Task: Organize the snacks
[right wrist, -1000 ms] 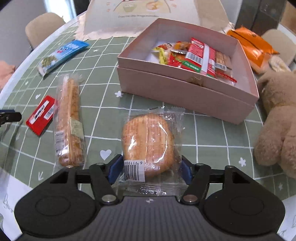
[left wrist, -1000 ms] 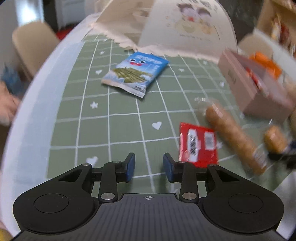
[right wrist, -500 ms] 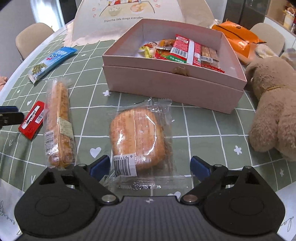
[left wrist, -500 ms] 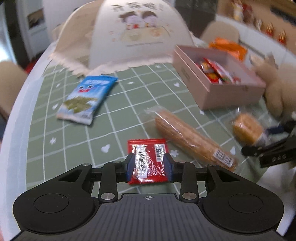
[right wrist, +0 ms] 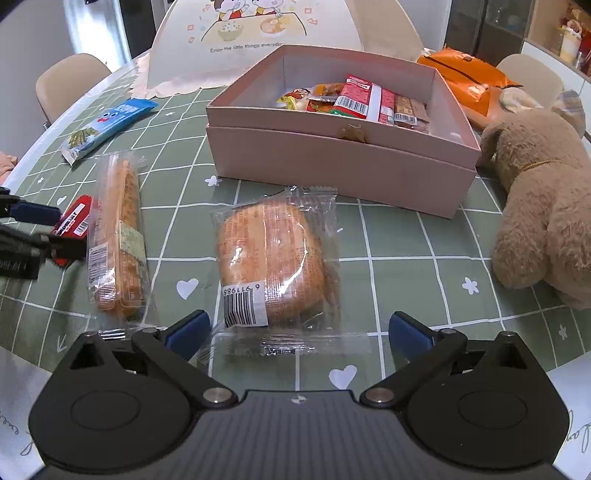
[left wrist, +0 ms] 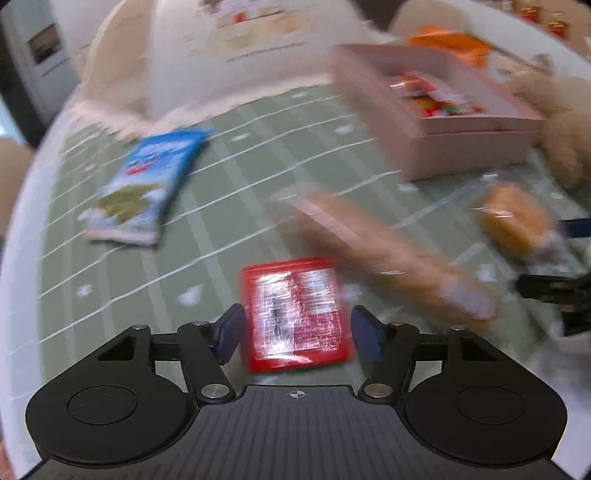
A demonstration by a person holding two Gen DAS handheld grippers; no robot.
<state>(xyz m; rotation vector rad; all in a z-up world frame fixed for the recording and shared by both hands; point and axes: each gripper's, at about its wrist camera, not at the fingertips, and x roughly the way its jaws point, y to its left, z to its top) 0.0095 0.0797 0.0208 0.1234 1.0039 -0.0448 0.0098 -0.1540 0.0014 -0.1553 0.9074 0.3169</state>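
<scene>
Beige chairs [right wrist: 66, 79] around a green-checked tablecloth [right wrist: 399, 236], dark cabinet [right wrist: 484, 26] behind.

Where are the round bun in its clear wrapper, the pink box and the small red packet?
Round bun [right wrist: 271, 254]: right wrist view, middle of the bun.
Pink box [right wrist: 332, 166]: right wrist view, its front wall.
Small red packet [left wrist: 295, 314]: left wrist view, centre of the wrapper.

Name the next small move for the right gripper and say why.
Probably ease forward and close on the round bun. The right gripper has its jaws opening, pads clear of the wrapper on both sides, and the bun lies on the cloth just ahead, short of the pink box where the other snacks sit.
</scene>
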